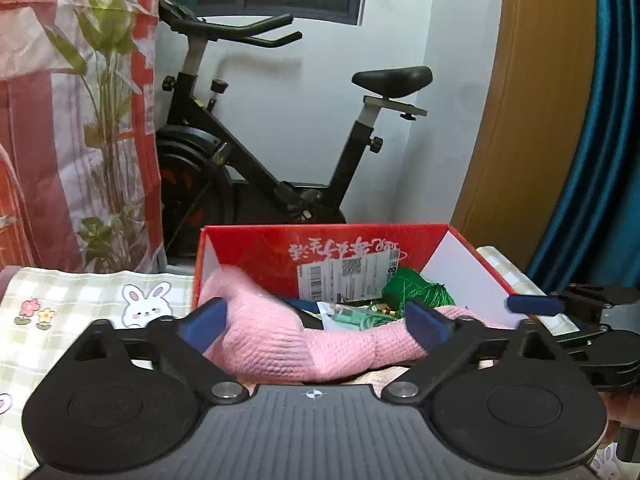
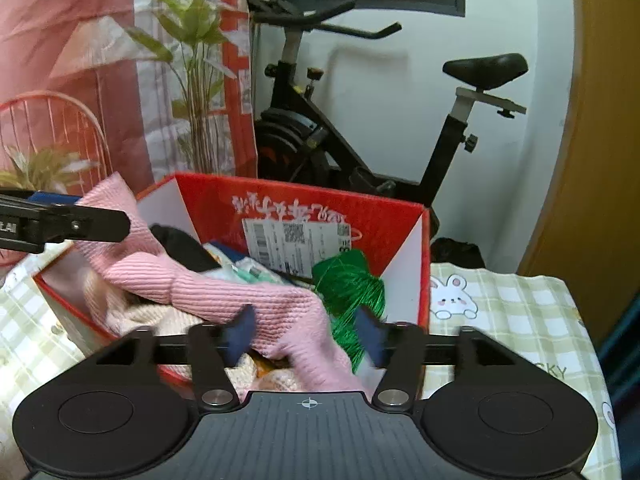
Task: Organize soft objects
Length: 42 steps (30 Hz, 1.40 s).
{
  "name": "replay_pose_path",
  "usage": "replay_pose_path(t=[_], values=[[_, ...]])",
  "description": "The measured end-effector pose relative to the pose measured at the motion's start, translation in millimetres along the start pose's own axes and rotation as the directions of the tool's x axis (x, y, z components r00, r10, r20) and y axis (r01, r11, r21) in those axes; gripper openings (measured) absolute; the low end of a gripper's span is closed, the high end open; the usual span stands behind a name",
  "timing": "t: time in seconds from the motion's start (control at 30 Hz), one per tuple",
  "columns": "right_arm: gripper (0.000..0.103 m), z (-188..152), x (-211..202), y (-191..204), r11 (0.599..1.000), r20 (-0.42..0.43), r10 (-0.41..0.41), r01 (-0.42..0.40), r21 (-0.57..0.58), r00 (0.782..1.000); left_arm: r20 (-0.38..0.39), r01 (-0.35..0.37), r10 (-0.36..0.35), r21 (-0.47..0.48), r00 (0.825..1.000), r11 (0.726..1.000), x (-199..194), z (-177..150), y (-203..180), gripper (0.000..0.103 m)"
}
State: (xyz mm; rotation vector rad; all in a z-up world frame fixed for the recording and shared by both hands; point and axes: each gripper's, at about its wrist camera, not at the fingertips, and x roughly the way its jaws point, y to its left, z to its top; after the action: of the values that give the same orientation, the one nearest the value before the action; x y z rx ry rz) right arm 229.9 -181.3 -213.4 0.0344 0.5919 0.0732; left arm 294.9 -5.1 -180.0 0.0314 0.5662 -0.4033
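A pink knitted garment drapes into a red cardboard box on the checked tablecloth. My left gripper is open, its blue-padded fingers on either side of the pink fabric without pinching it. In the right wrist view the same pink garment lies across the box. My right gripper is open around its lower fold. Green yarn, a dark cloth and cream knit lie inside the box.
A black exercise bike stands behind the table against the white wall. A potted plant and red-patterned curtain are at the left. The rabbit-print tablecloth extends right of the box. A wooden door is at the right.
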Motion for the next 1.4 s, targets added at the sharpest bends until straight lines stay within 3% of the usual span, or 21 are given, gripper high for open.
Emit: replay_pose_path(t=[0.2,0.4,0.53,0.7,1.0,1.17,1.4], values=[[0.103,14,-41,-4,0.998,0.095,0.002,-0.007,0.055,0.995,0.056,-0.032,0.031,0.011,0.998,0.999,-39,13,-1,0.103],[0.103,35,-87,9,0.998,0.180,-0.012,0.000,0.069,0.984,0.111,-0.065,0.069,-0.036,0.991,0.997,-89,27,-2,0.103],[0.103,47,-126,23,0.998,0.225,-0.024,0.010,0.061,0.974,0.123,-0.139,0.147,-0.075,0.981,0.987,-124,37,-7,0.103],[0.103,60,-180,39,0.996,0.272,-0.068,0.051,0.069,0.960,0.197,-0.097,0.119,-0.121,0.973,0.988,-178,45,-11,0.103],[0.103,63,-275,50,0.994,0.351,-0.062,0.025,0.109,0.934,0.266,-0.270,0.262,-0.005,0.928,0.963,-265,49,-58,0.103],[0.103,59,-310,53,0.992,0.350,-0.077,0.036,0.123,0.934,0.265,-0.243,0.245,-0.043,0.932,0.969,-298,44,-66,0.103],[0.103,53,-332,62,0.993,0.343,-0.062,0.023,0.114,0.937,0.249,-0.267,0.267,-0.036,0.931,0.963,-303,38,-70,0.103]])
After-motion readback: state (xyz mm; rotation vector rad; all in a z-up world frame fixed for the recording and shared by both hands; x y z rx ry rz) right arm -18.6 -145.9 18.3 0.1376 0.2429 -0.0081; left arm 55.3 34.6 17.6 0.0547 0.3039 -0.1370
